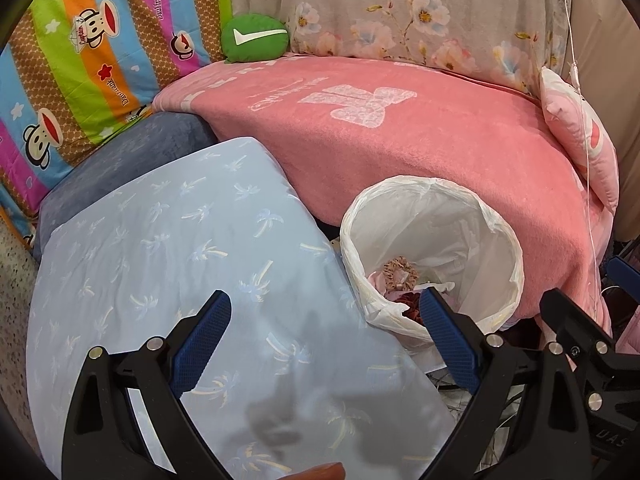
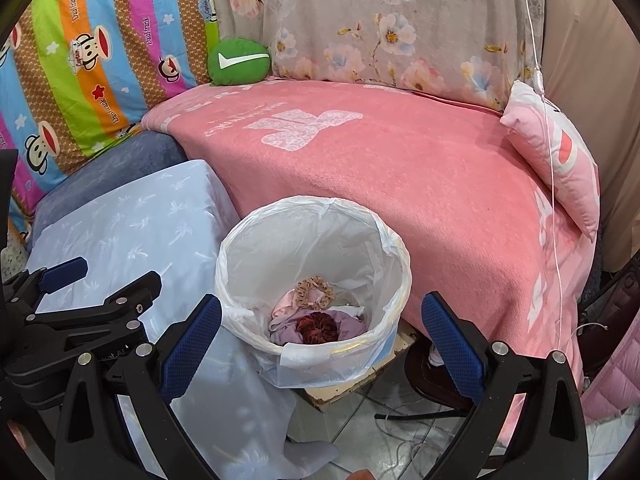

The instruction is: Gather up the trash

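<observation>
A white bin lined with a clear plastic bag (image 2: 394, 256) stands on the floor beside the pink bed. Inside lie a beige scrunchie (image 2: 314, 291), a dark red scrunchie (image 2: 317, 327) and pale pink and lilac cloth (image 2: 286, 326). The bin also shows in the left wrist view (image 1: 496, 236). My right gripper (image 2: 320, 346) is open and empty, hovering just above the bin's near rim. My left gripper (image 1: 324, 344) is open and empty over the light blue cushion, left of the bin; it also shows in the right wrist view (image 2: 64, 276).
A pink blanket (image 2: 400, 172) covers the bed. A light blue palm-print cushion (image 1: 180, 248) lies on a darker blue seat (image 1: 132, 152). A green round cushion (image 2: 238, 62) and a pink pillow (image 2: 560, 152) rest on the bed. Cables (image 2: 400, 436) lie on the tiled floor.
</observation>
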`<state>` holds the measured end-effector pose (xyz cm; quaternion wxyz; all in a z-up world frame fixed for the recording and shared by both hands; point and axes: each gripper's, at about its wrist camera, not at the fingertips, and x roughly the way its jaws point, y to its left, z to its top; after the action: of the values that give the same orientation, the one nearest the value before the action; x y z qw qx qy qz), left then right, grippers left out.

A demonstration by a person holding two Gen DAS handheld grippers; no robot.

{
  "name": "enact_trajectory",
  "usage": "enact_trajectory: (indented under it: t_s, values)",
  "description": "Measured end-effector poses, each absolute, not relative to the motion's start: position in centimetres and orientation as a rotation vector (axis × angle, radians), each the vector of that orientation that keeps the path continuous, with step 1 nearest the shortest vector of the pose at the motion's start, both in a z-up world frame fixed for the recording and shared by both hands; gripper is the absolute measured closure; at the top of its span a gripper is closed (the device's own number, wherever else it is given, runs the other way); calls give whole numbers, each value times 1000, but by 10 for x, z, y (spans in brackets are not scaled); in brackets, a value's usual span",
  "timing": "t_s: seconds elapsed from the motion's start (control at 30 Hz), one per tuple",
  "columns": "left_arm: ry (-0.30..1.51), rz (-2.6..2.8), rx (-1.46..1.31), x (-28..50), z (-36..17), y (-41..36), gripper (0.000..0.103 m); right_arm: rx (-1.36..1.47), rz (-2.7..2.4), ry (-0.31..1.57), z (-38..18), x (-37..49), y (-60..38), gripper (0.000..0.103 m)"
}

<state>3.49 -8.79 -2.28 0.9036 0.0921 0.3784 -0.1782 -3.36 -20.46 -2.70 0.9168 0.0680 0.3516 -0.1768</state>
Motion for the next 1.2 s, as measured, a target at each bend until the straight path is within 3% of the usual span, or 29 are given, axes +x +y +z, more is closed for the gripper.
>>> enact_trajectory:
  t_s: [1.2]
  values:
    - [780, -349, 192, 27, -19, -83, 12, 126, -382, 731, -28, -46, -201, 5]
